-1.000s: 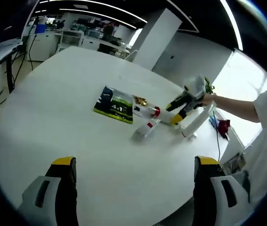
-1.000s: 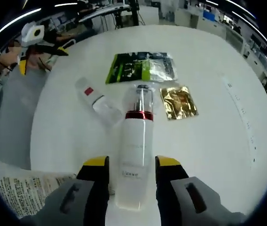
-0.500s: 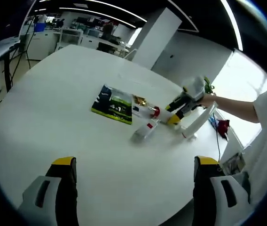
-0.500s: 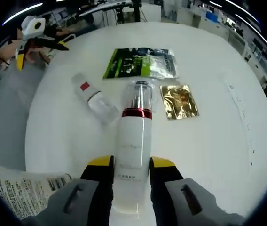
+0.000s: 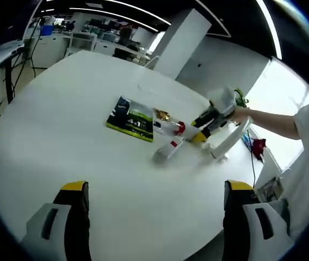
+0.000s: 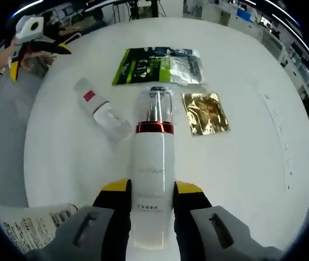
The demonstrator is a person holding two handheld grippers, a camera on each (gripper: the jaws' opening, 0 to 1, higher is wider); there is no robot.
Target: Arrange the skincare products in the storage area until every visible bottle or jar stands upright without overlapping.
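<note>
Lying flat mid-desk, the white pump bottle [image 6: 153, 179] points its clear cap away from us along our right gripper [image 6: 150, 191]; its jaws pinch the bottle's base; our left gripper [image 5: 154, 217] hangs wide open, well apart.

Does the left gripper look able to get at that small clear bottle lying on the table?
Probably yes. The left gripper is open and holds nothing, and bare table lies between it and the small clear bottle. The right gripper, shut on the white bottle, works just beside it.
</note>
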